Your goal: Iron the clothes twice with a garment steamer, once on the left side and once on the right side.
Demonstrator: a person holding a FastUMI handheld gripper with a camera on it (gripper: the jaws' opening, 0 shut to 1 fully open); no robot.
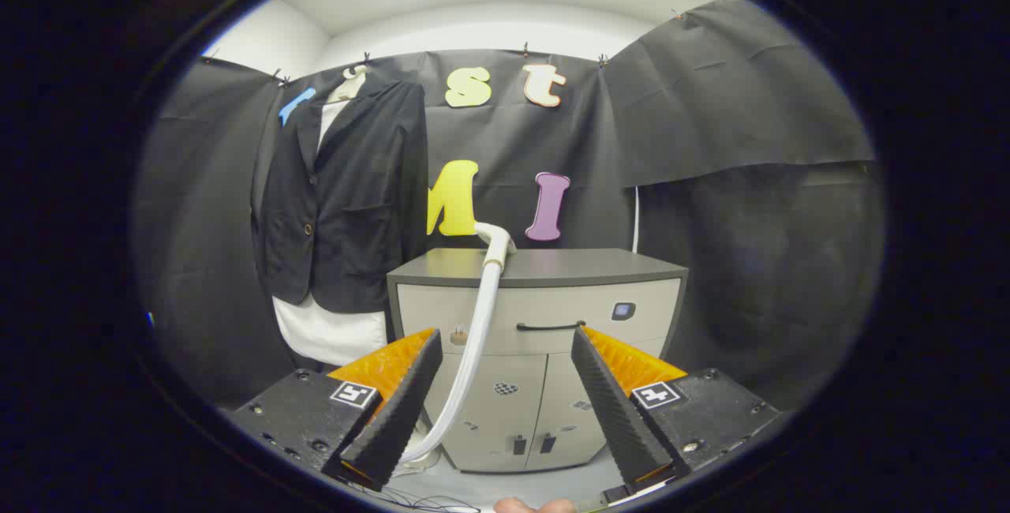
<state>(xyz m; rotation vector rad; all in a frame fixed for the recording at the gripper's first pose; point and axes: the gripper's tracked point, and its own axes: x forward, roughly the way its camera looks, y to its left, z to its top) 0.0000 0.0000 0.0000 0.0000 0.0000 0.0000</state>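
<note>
Currently, gripper (505, 395) is held open, empty; steamer hose (481, 323) hangs just ahead, its head seemingly on the cabinet (552, 268); black jacket (347, 197) beyond.

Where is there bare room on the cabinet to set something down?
The cabinet top right of the steamer hose is bare out to its right edge. Its left end is crowded: the hose crosses there, with the jacket beside. The gripper is open, holding nothing.

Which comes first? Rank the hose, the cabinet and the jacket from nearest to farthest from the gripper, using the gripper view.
With the gripper open and holding nothing:
1. Hose: its lower run passes by the left finger.
2. Cabinet: straight ahead, beyond the fingers.
3. Jacket: hanging against the back wall, left of the cabinet and behind it.
</note>
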